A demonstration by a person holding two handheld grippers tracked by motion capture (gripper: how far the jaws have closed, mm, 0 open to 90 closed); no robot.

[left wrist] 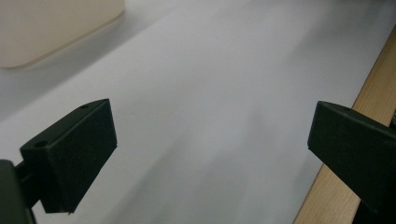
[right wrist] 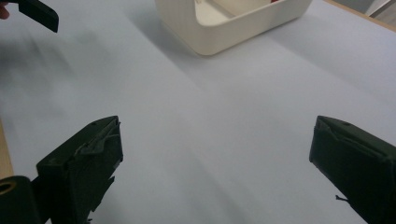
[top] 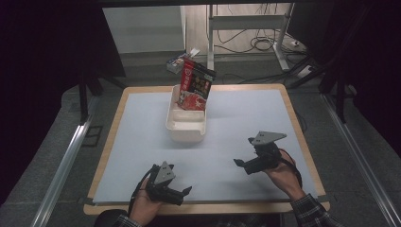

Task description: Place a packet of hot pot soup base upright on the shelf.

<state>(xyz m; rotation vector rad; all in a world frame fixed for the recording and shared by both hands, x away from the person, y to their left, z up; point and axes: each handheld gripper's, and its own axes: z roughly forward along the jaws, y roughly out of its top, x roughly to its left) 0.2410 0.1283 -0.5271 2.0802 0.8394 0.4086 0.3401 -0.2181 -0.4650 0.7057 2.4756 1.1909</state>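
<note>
Standing in the bin (top: pixel 186 124), a snack packet (top: pixel 196 85) (high view) faces two empty, wide-open hand-held grippers.

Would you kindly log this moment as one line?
left tool: open, empty | right tool: open, empty | snack packet: standing in cream bin

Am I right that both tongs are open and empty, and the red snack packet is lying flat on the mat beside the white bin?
Not quite: the high view shows the red snack packet standing in the white bin, at its far end. Both the left tongs and right tongs are indeed open and empty.
</note>
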